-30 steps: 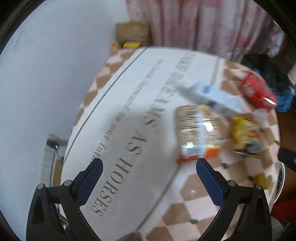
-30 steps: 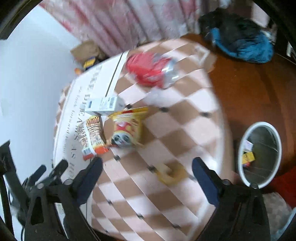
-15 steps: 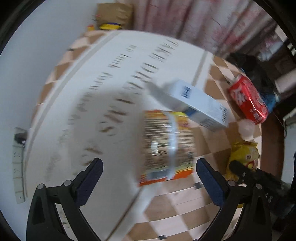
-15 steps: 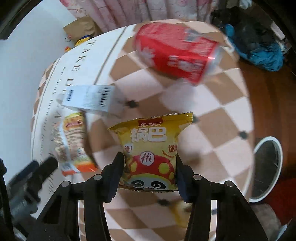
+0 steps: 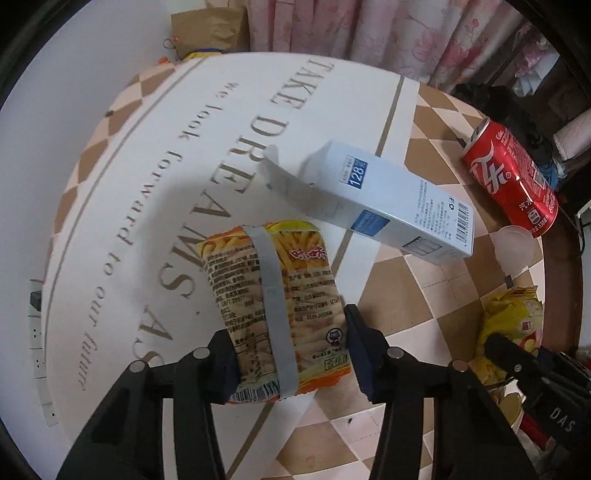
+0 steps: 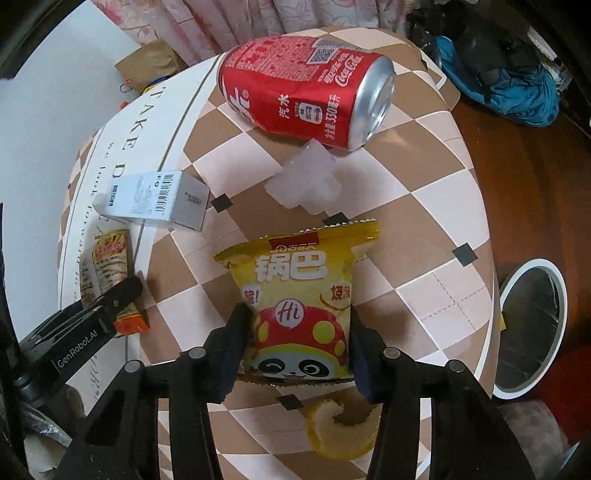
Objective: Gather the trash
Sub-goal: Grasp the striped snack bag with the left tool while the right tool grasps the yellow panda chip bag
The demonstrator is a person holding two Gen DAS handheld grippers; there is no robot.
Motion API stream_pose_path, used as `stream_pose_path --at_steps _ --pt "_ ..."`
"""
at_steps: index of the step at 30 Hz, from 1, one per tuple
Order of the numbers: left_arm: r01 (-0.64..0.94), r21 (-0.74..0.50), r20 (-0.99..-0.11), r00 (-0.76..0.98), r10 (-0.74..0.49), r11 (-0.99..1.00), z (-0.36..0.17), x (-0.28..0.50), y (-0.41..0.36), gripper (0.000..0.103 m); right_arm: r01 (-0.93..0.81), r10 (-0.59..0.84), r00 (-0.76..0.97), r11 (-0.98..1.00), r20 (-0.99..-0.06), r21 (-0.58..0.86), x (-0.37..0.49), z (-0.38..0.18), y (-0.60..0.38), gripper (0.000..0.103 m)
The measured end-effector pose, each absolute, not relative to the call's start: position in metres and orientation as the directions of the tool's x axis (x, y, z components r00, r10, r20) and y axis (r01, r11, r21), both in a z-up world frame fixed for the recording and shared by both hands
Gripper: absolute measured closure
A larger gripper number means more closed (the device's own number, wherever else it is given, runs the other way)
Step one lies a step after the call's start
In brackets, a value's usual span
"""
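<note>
My left gripper (image 5: 291,354) is shut on an orange snack packet (image 5: 273,302) with a grey seam, lying on the round table (image 5: 155,155). My right gripper (image 6: 295,350) is shut on a yellow panda snack bag (image 6: 299,295); that bag also shows in the left wrist view (image 5: 509,325). A white and blue carton (image 5: 384,206) lies beyond the orange packet. A red cola can (image 6: 303,96) lies on its side at the far edge. A crumpled clear wrapper (image 6: 306,184) sits in front of the can. A yellow peel (image 6: 340,432) lies below my right gripper.
A white-rimmed waste bin (image 6: 532,325) stands on the floor right of the table. A brown paper bag (image 5: 210,29) and pink curtains (image 5: 369,33) are behind the table. A blue bag (image 6: 498,81) lies on the wooden floor. A power strip (image 5: 37,332) lies at left.
Both grippers have moved down and forward to the table and closed, the left on the orange packet, the right on the yellow bag.
</note>
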State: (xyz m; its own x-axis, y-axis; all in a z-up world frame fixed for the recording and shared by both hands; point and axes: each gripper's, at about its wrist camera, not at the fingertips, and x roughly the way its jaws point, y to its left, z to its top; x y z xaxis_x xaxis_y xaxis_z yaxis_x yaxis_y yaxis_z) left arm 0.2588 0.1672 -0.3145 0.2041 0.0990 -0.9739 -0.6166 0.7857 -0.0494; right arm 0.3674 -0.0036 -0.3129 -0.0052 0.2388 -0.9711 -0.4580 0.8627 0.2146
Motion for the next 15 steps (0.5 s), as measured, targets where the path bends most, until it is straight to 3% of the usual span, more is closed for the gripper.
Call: stream_pose_path --at_steps 15 --pt "-0.573 0.012 -0.898 0.354 0.261 0.819 -0.211 0.207 0.12 0.057 -0.572 0.347 0.166 0.796 -0.923 0.196 0.315 -0.221 -0.024 0.056"
